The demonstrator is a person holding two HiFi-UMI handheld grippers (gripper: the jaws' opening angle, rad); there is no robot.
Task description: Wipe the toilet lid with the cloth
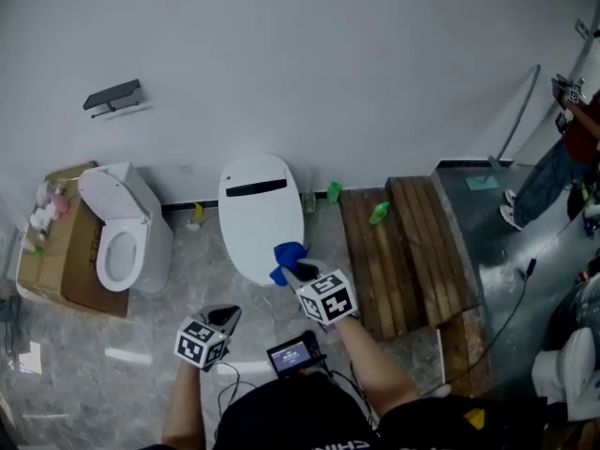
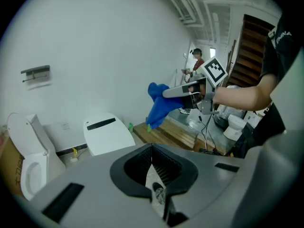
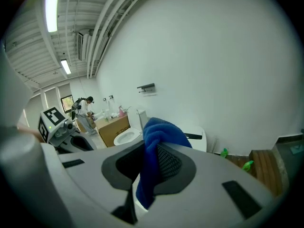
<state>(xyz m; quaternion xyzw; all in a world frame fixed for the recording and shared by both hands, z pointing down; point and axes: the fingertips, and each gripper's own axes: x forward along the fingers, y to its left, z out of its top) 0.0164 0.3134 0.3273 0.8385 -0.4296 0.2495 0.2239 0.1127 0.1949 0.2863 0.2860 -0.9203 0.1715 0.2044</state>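
2 toilets stand against the white wall: a closed white toilet lid [image 1: 260, 216] in the middle, and an open white toilet [image 1: 117, 242] to its left, beside a brown cardboard box [image 1: 70, 251]. The right gripper [image 1: 292, 268] is clamped on a blue cloth [image 1: 287, 256], which hangs in the air by the lid's near edge. The left gripper [image 1: 223, 319], jaws together with nothing between them, hovers lower left over the grey floor. A slatted wooden pallet [image 1: 403, 251] carrying a green spray bottle [image 1: 379, 213] lies just right of the lid.
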